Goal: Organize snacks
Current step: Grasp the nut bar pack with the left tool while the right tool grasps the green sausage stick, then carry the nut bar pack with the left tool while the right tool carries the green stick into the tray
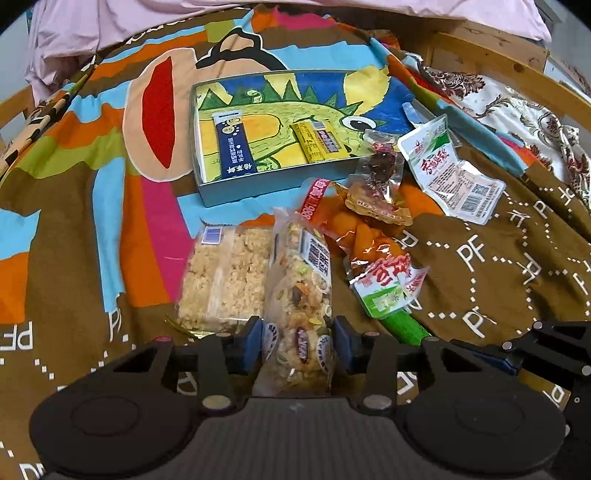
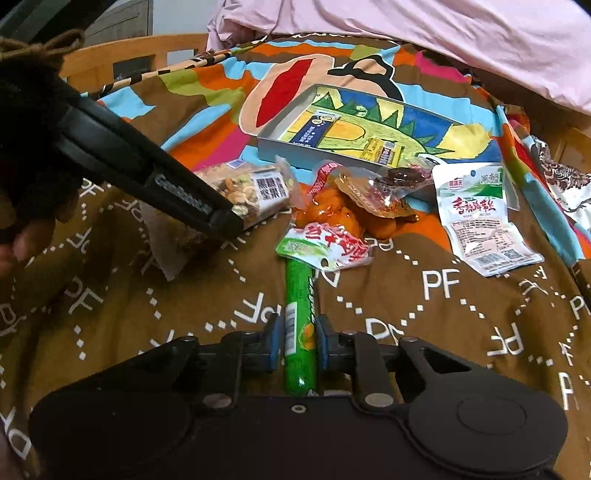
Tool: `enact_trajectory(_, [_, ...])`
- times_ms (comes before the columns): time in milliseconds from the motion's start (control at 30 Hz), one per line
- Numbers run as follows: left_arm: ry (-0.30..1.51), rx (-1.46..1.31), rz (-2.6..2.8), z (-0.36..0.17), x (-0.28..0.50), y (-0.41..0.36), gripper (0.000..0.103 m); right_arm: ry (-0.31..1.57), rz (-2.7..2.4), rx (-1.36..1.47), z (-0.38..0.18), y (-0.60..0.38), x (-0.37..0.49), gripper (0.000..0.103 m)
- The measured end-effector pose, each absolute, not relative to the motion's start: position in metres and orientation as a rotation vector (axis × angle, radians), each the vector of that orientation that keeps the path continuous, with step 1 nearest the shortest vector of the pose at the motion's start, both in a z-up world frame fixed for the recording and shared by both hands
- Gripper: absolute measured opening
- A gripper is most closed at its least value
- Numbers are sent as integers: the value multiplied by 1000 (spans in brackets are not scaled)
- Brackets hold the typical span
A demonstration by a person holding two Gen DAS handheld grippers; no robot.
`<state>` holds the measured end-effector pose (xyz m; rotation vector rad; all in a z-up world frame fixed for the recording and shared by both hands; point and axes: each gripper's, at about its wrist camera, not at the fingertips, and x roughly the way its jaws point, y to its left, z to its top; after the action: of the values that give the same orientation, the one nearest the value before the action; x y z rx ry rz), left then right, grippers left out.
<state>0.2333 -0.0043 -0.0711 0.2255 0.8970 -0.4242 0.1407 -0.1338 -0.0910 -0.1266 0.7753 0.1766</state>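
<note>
A shallow box (image 1: 207, 184) with a dinosaur picture lies on the bed; a blue stick sachet (image 1: 232, 147) and a yellow bar (image 1: 314, 142) lie inside. My left gripper (image 1: 298, 339) is shut on a clear mixed-nut bar pack (image 1: 299, 288). A rice crisp pack (image 1: 225, 277) lies just left of it. My right gripper (image 2: 298, 341) is shut on a green sausage stick (image 2: 299, 332). In the right wrist view the box (image 2: 280, 144) lies farther back, and the nut bar pack (image 2: 251, 192) lies under the left gripper's body.
An orange snack bag (image 1: 365, 240), a dark dried-meat pack (image 1: 380, 173) and a white pouch (image 1: 447, 177) lie right of the box; the same white pouch (image 2: 476, 218) and orange bag (image 2: 332, 218) show in the right view. A wooden bed frame (image 1: 491, 55) and pink bedding (image 2: 406, 29) lie behind.
</note>
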Motion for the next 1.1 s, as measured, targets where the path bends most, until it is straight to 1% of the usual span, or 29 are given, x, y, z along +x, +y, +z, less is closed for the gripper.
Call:
enact_trajectory(100, [862, 272, -421, -73, 233, -13, 51, 761, 170, -97, -94, -135, 149, 29])
enact_trajectory(233, [817, 375, -416, -81, 236, -27, 58, 757, 169, -47, -100, -137, 162, 36])
enact_trajectory(333, [792, 402, -419, -86, 241, -32, 59, 747, 174, -57, -102, -136, 164, 37])
enact_trajectory(400, [790, 402, -414, -87, 244, -32, 56, 742, 174, -72, -103, -135, 162, 37])
enact_trajectory(467, [796, 387, -413, -85, 245, -30, 48, 742, 171, -68, -103, -135, 162, 37])
enact_trajectory(500, [798, 380, -414, -85, 244, -29, 46, 743, 170, -62, -104, -135, 162, 36])
enact_trajectory(567, [801, 380, -417, -84, 242, -28, 45, 747, 170, -58, -104, -135, 161, 35])
enact_trajectory(600, [802, 383, -416, -83, 241, -28, 45, 747, 172, -65, -103, -134, 161, 29])
enact_trajectory(633, [805, 385, -415, -83, 239, -28, 45, 747, 172, -80, -103, -133, 160, 20])
enact_trajectory(667, [807, 383, -413, -82, 237, -27, 44, 746, 171, -101, -103, -132, 158, 19])
enact_trajectory(900, [822, 293, -392, -67, 223, -12, 44, 714, 170, -308, -100, -117, 135, 19])
enact_trajectory(1100, [738, 201, -374, -43, 209, 2, 45, 597, 171, -503, -90, -104, 104, 19])
